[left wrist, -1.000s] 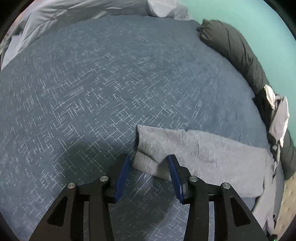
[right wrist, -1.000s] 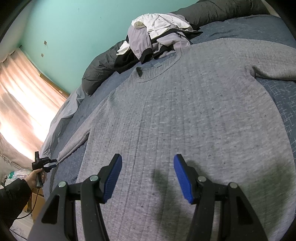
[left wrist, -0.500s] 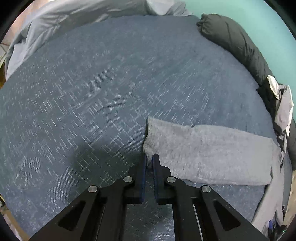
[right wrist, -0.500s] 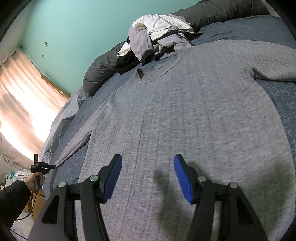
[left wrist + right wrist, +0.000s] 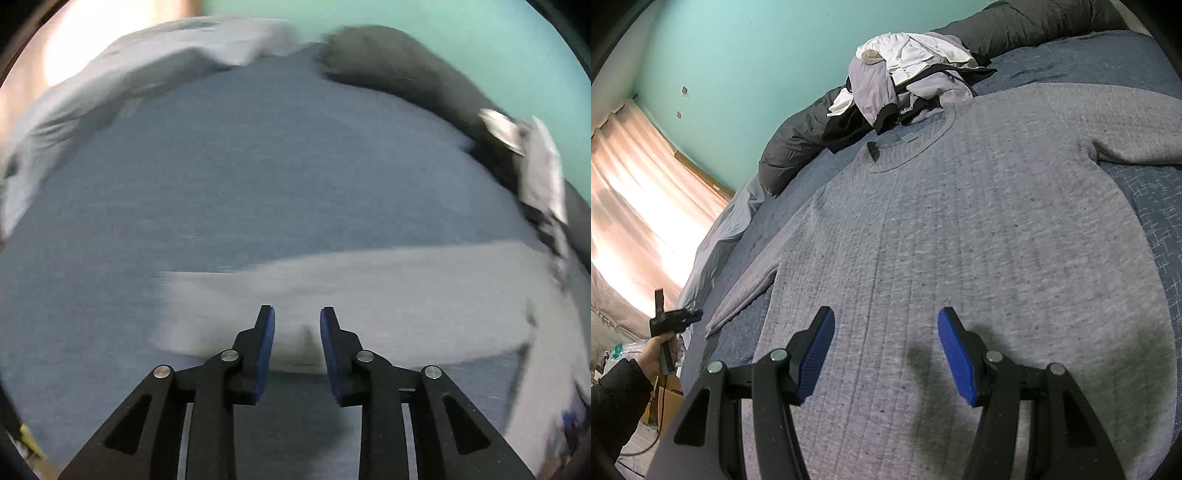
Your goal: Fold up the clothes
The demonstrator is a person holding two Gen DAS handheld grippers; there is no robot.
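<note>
A grey long-sleeved sweater [image 5: 960,221] lies flat, front up, on the blue bed cover [image 5: 1145,206]. Its left sleeve [image 5: 369,295] stretches straight out across the cover; this view is blurred by motion. My left gripper [image 5: 297,314] hovers over the sleeve's end with its jaws opening, and the pads do not press on the cloth. The right wrist view shows that left gripper [image 5: 677,319] in a person's hand, just clear of the sleeve's tip [image 5: 713,328]. My right gripper [image 5: 886,317] stands open above the sweater's lower body, holding nothing.
A heap of white, lilac and black clothes [image 5: 908,77] sits by the sweater's collar. A dark rolled duvet [image 5: 798,147] runs along the teal wall. A pale grey sheet [image 5: 716,236] hangs at the bed's left edge, with lit curtains [image 5: 635,203] beyond.
The left gripper closed on the sleeve's cuff, drew the sleeve out straight, then parted its jaws and let go while moving fast. The right gripper and sweater body stayed put.
</note>
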